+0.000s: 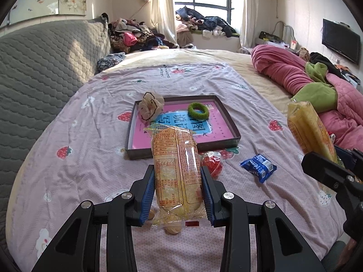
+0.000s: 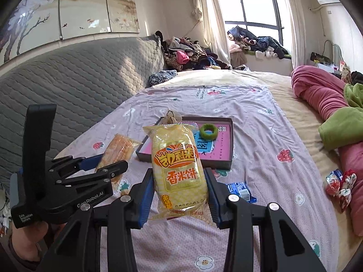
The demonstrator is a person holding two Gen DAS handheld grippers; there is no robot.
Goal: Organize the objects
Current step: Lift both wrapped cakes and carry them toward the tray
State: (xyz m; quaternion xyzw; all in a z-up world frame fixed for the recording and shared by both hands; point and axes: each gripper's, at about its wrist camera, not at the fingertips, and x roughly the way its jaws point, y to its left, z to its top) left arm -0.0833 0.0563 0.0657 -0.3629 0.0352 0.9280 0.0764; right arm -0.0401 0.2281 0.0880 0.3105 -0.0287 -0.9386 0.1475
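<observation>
My left gripper (image 1: 178, 168) is shut on a yellow rice-cracker packet (image 1: 174, 145), printed back facing me, held above the bed. My right gripper (image 2: 178, 171) is shut on a second yellow packet (image 2: 177, 149) that shows its orange logo. Each wrist view catches the other gripper (image 1: 329, 156) (image 2: 111, 161) off to one side with its packet (image 1: 306, 124) (image 2: 120, 147). Ahead on the strawberry sheet lies a shallow dark box (image 1: 229, 122) (image 2: 231, 140) holding a pink book, a beige scrunchie (image 1: 150, 107) and a green hair ring (image 1: 198, 112) (image 2: 208, 131).
A red wrapped item (image 1: 212, 163) and a blue snack packet (image 1: 258, 166) (image 2: 241, 189) lie in front of the box. A red-and-white bundle (image 2: 339, 187) rests by the pink quilt (image 1: 290, 72) on the right. A grey headboard (image 1: 45, 68) runs along the left.
</observation>
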